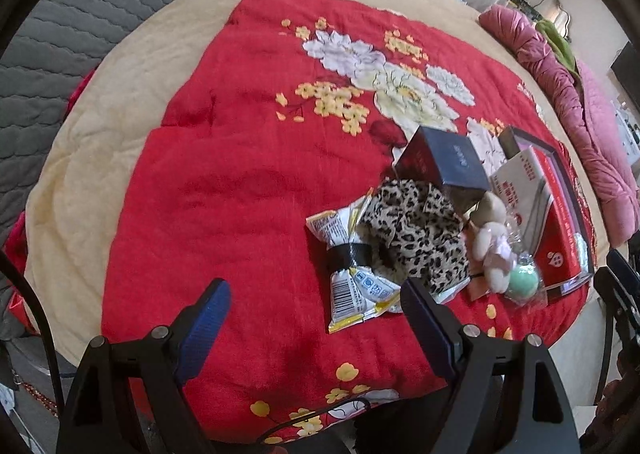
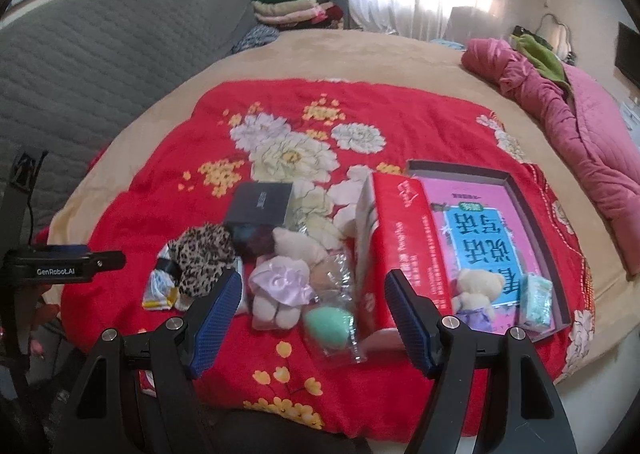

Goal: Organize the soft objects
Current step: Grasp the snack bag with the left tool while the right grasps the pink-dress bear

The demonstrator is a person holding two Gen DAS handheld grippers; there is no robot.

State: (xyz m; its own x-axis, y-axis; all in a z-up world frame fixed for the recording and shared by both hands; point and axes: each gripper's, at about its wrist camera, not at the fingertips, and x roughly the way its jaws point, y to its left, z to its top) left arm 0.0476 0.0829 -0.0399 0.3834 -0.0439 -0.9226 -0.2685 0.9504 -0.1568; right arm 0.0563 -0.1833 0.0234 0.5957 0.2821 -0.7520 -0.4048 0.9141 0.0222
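A pile of small things lies on the red flowered blanket. A leopard-print scrunchie lies on a snack packet. A small teddy bear in a lilac dress and a mint-green sponge in clear wrap lie beside it. A grey tray holds a pink book, a second small bear and a mint tissue pack. My left gripper is open, near the packet. My right gripper is open, above the bear and sponge.
A dark box and a red-and-white box stand by the pile. A pink quilted jacket lies at the right edge of the beige bed. A grey headboard and folded clothes are behind.
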